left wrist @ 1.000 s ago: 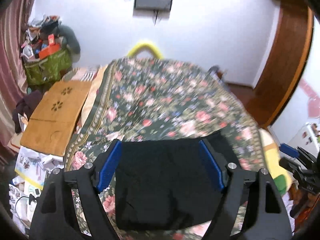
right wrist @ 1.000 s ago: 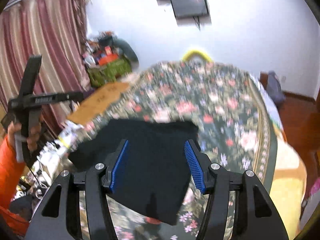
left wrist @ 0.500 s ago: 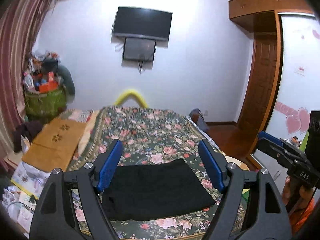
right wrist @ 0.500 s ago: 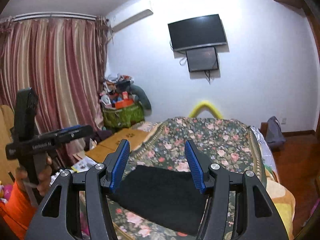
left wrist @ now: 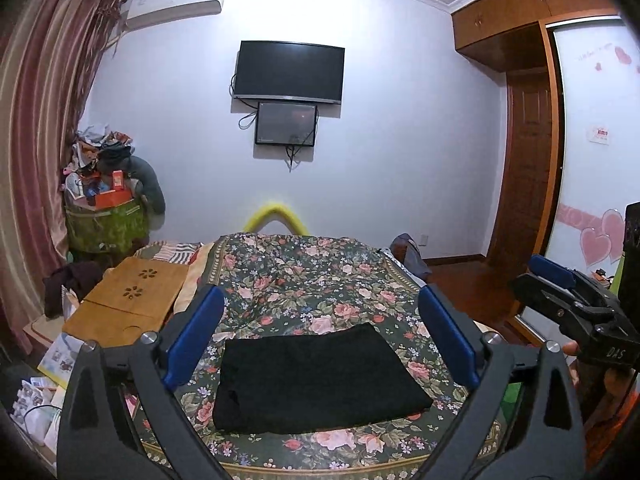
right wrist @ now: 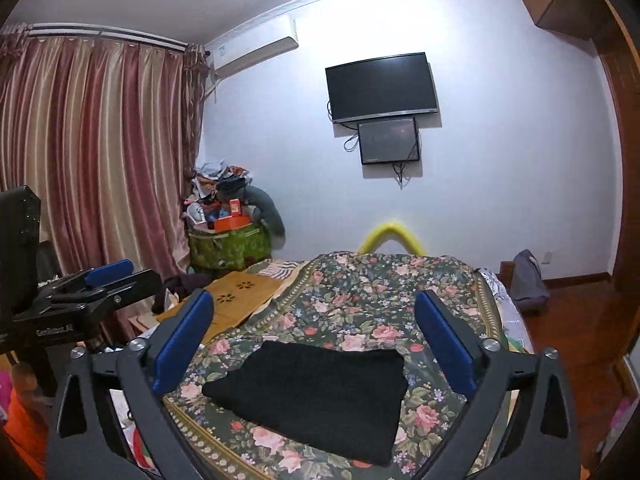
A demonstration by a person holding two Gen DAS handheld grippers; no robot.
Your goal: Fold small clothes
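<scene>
The left gripper (left wrist: 322, 336) and right gripper (right wrist: 314, 340) have just been opening and stand spread wide, nothing between their pads. Below them the folded black garment (left wrist: 316, 376) lies flat on the floral bedspread (left wrist: 304, 280).

Floral bedspread (left wrist: 320, 280) on bed. Wooden lap desk (left wrist: 128, 300) along its left edge. Wall television (left wrist: 289, 72); striped curtains (right wrist: 100, 152).

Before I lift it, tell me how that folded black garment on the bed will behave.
The black garment probably goes floppy: it lies flat in soft layers on the floral bedspread. Pinched at one edge, the fold would likely fall open. It looks light and thin, so it should drag and bunch rather than slide if pushed.
</scene>
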